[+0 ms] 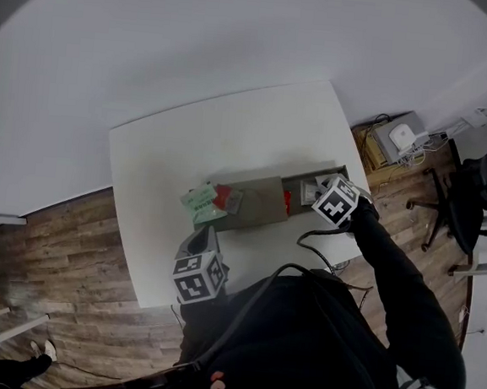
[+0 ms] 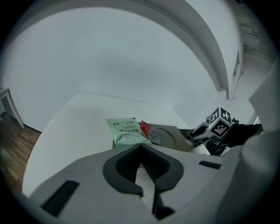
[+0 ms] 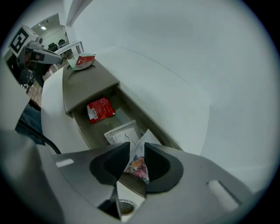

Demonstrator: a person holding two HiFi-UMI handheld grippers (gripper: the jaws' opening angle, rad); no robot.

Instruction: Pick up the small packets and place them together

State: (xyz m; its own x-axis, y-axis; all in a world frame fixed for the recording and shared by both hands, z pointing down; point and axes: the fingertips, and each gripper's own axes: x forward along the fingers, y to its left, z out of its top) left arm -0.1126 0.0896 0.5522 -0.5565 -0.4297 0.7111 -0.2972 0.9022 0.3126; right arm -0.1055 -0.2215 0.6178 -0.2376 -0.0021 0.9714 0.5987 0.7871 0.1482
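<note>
Red packet point(image 3: 100, 109) in box point(image 3: 124, 110); right tool point(image 3: 136, 149) tight on printed packet point(image 3: 137, 168); left tool point(image 2: 141, 147) closed.

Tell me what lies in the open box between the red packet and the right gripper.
A white packet lies flat between the red packet and the right gripper, which pinches a colourful packet. The right gripper view shows it.

The person wears a black long-sleeved top point(image 1: 324, 340) with a black cable point(image 1: 242, 310) looping over it. The left tongs point(image 2: 141, 157) and right tongs point(image 3: 136, 159) are pale grey with dark ribbed pads point(image 3: 155, 164), each bearing a cube point(image 1: 198, 277) of black-and-white square markers.
</note>
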